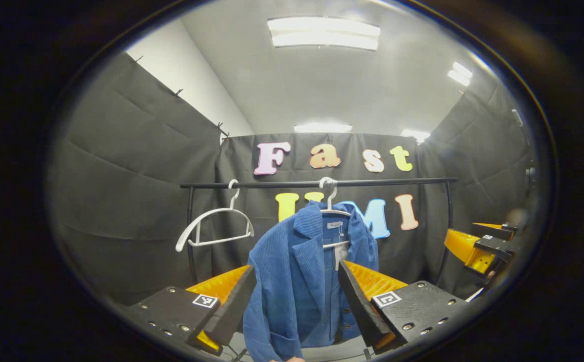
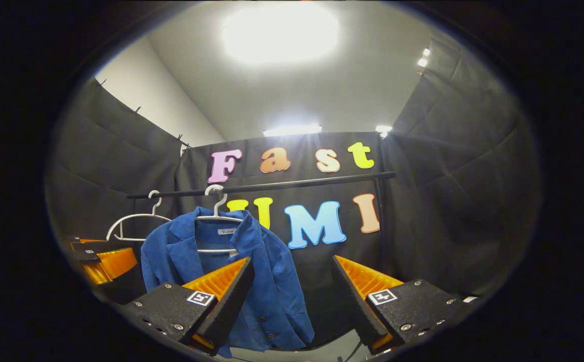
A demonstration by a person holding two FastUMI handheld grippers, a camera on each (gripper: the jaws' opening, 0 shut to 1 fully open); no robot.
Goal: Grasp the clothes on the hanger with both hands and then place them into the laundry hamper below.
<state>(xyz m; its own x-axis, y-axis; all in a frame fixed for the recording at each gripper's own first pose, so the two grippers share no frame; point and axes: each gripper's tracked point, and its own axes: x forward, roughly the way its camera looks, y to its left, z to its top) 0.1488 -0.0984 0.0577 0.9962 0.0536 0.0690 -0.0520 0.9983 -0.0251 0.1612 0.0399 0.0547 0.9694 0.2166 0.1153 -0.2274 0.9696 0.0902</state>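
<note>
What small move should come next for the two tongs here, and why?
Probably ease both forward to the blue jacket. It hangs on its white hanger from the rail, and the left tongs and right tongs stand open, short of the cloth.

right claw (image 2: 292,291): open, nothing held | blue jacket (image 2: 267,271): on white hanger (image 2: 216,213), rail (image 2: 272,186)

Jacket (image 1: 297,281): solid blue, fine ribbed texture like corduroy, dark buttons down the front; small white label at the neck. Hanger carrying it (image 1: 333,213): white. Spare hanger (image 1: 215,229) beside it: white as well. Rail (image 1: 317,183) and its posts: black. Booth cloth: dark grey-black, plain. Wall above the cloth and ceiling (image 1: 322,85): pale grey-white, with bright white light panels.
</note>
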